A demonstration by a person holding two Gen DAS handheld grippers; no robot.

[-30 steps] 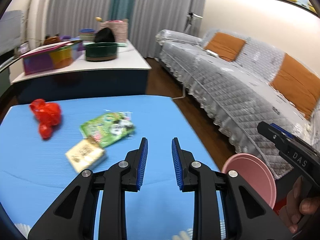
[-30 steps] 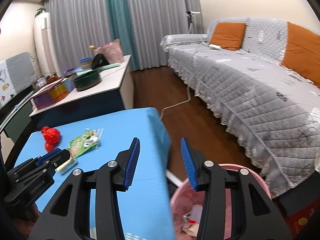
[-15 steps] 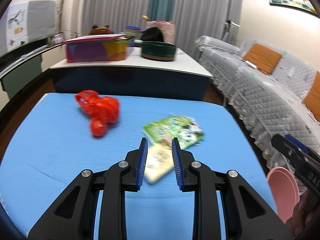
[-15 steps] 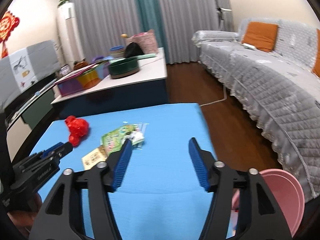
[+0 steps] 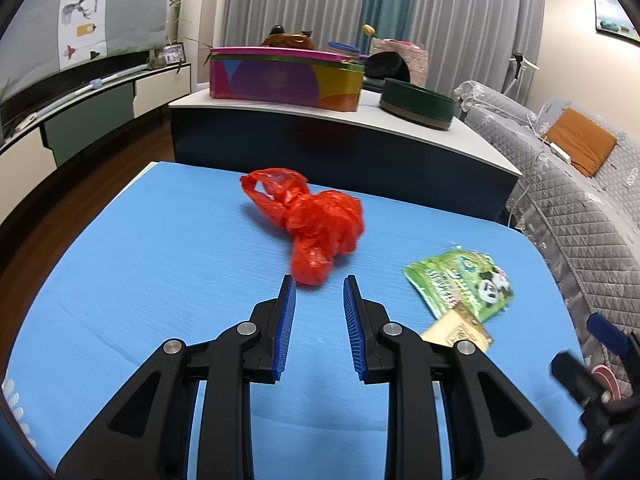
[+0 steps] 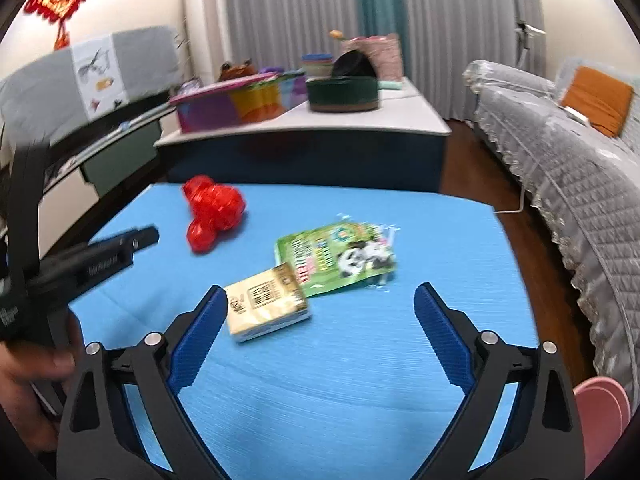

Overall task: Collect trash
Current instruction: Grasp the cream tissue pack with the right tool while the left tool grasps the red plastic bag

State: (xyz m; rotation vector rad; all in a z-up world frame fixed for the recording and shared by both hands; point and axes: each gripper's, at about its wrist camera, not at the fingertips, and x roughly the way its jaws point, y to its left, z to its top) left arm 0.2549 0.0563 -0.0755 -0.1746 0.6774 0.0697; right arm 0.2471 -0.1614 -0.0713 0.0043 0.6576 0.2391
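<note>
On the blue table lie a crumpled red plastic bag, a green snack wrapper with a panda on it and a small yellow carton. My left gripper hovers just short of the red bag, its jaws a narrow gap apart with nothing between them. My right gripper is over the table with its jaws opening wide. The yellow carton lies by its left fingertip and the green wrapper just beyond; neither is touched. The red bag lies further left.
A pink bin stands on the floor off the table's right edge. Beyond the table is a low white-topped cabinet bearing a colourful box and a dark green bowl. A grey covered sofa runs along the right. A hand holds the left gripper.
Both grippers swung left, from the table's right edge and the pink bin to over the trash. The right jaws opened wide; the left jaws kept the same gap.
</note>
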